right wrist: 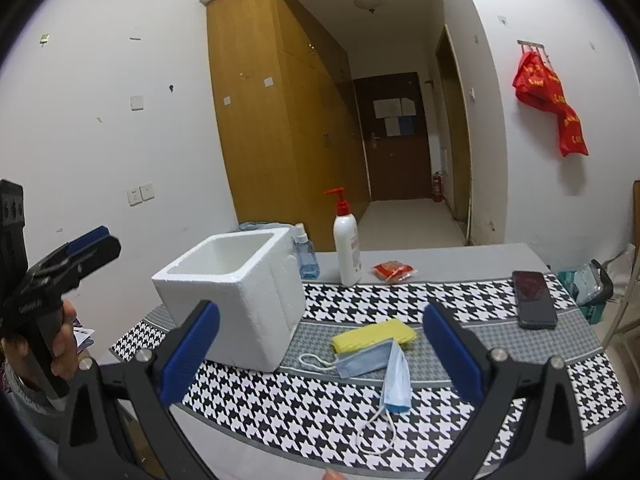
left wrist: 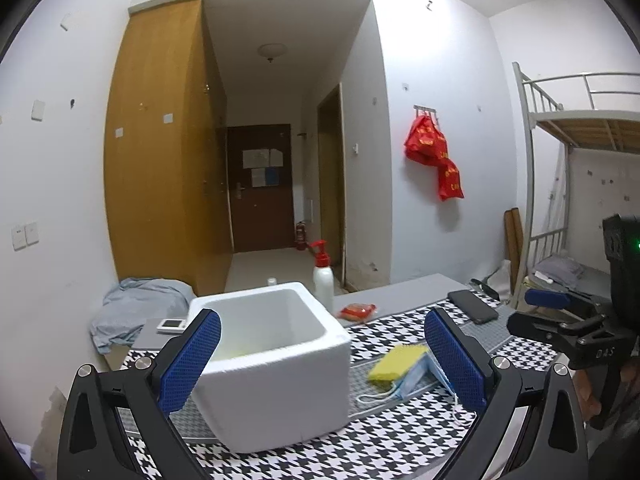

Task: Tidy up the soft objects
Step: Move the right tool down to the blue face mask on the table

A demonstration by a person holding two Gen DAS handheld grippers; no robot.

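Observation:
A white foam box stands open on the houndstooth cloth; it also shows in the right wrist view. A yellow sponge lies to its right, with blue face masks against it; the sponge and masks also show in the left wrist view. My left gripper is open and empty, level with the box's near side. My right gripper is open and empty above the sponge and masks. Something yellowish lies inside the box.
A white pump bottle, a small blue bottle, a red packet and a black phone lie on the table. A bunk bed stands to the right, crumpled cloth to the left.

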